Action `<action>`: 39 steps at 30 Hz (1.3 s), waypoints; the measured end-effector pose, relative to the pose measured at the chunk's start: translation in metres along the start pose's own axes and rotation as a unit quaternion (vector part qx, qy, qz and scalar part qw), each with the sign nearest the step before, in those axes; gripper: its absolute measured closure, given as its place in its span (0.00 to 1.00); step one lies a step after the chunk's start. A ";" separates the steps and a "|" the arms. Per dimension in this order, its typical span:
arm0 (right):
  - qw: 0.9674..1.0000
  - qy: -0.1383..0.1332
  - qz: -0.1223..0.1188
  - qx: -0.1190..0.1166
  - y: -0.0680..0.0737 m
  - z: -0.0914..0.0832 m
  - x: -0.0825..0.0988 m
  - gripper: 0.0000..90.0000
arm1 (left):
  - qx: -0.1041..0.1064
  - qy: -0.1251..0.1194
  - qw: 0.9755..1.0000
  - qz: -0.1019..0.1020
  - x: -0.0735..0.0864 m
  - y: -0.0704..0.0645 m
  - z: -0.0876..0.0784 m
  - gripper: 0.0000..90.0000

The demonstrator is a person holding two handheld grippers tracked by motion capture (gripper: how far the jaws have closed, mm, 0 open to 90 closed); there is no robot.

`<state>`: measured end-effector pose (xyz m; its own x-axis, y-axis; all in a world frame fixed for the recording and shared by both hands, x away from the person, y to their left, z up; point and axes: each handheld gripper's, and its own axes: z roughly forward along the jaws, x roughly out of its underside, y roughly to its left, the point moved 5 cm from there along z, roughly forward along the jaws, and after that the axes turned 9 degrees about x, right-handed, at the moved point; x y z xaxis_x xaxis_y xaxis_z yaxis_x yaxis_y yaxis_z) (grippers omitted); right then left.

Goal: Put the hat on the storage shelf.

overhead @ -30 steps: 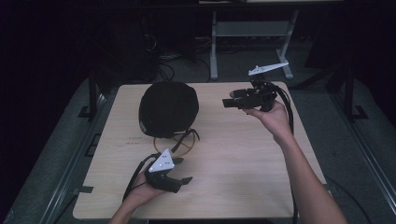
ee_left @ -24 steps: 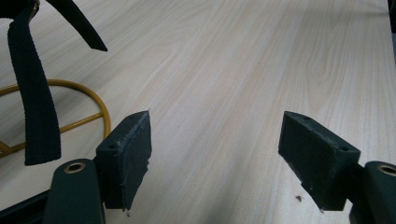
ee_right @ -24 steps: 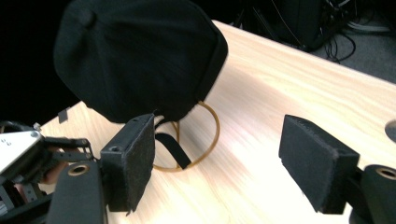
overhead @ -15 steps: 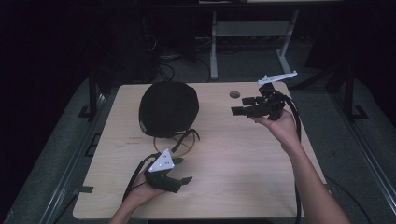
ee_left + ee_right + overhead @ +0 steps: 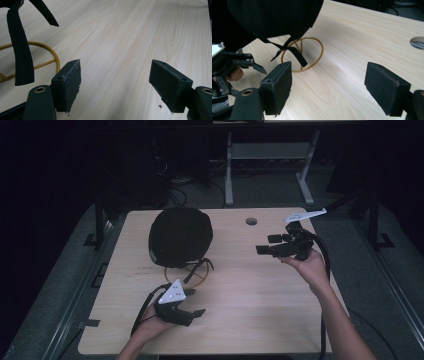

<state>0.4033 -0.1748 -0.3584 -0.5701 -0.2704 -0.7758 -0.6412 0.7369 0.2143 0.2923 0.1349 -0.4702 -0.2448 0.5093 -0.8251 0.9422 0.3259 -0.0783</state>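
A black dome-shaped cap [image 5: 180,236] sits on the back left of the wooden table [image 5: 250,320], over a yellow wire ring [image 5: 196,281] [image 5: 312,53] with black straps [image 5: 21,50] hanging from it. My left gripper [image 5: 196,302] rests low near the front edge, just in front of the ring, open and empty [image 5: 115,85]. My right gripper [image 5: 267,244] hovers at the right, its jaws pointing left toward the cap. Its jaws have just been opening and stand wide [image 5: 328,87] with nothing between them. The right gripper view also shows the cap [image 5: 272,17] and the left gripper [image 5: 242,62].
A round cable hole [image 5: 251,221] [image 5: 418,42] is in the table near its back edge. Bare wood lies between the two grippers. Beyond the table stand a white metal frame [image 5: 270,155] and cables on a dark floor.
The right gripper has moved to the right and lower, toward the table, still pointing at the cap. The left gripper and the cap have stayed put.
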 end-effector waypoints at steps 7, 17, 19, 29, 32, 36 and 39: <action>1.000 0.005 0.008 -0.001 -0.005 -0.002 0.018 0.24 | 0.000 -0.001 1.000 -0.004 0.000 0.000 0.000 0.28; 1.000 0.012 0.017 -0.001 -0.009 -0.006 0.041 0.24 | 0.001 0.001 1.000 -0.005 0.001 0.000 0.001 0.28; 1.000 0.014 0.019 -0.001 -0.010 -0.007 0.048 0.24 | 0.001 0.002 1.000 -0.005 0.001 0.000 0.001 0.28; 1.000 0.018 0.020 0.000 -0.011 -0.010 0.066 0.23 | 0.001 0.001 1.000 -0.006 0.001 0.000 0.002 0.28; 1.000 0.021 0.023 -0.002 -0.011 -0.012 0.073 0.23 | 0.001 0.001 1.000 -0.006 0.001 0.000 0.002 0.28; 0.999 0.022 0.023 0.000 -0.011 -0.015 0.080 0.23 | 0.002 0.002 1.000 -0.006 0.001 0.000 0.002 0.28; 0.999 0.026 0.025 0.000 -0.011 -0.017 0.090 0.22 | 0.002 0.004 1.000 -0.006 0.002 0.000 0.002 0.28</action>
<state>0.3501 -0.2175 -0.4201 -0.6273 -0.2656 -0.7321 -0.6110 0.7507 0.2513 0.2923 0.1342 -0.4725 -0.2587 0.5113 -0.8195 0.9399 0.3292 -0.0913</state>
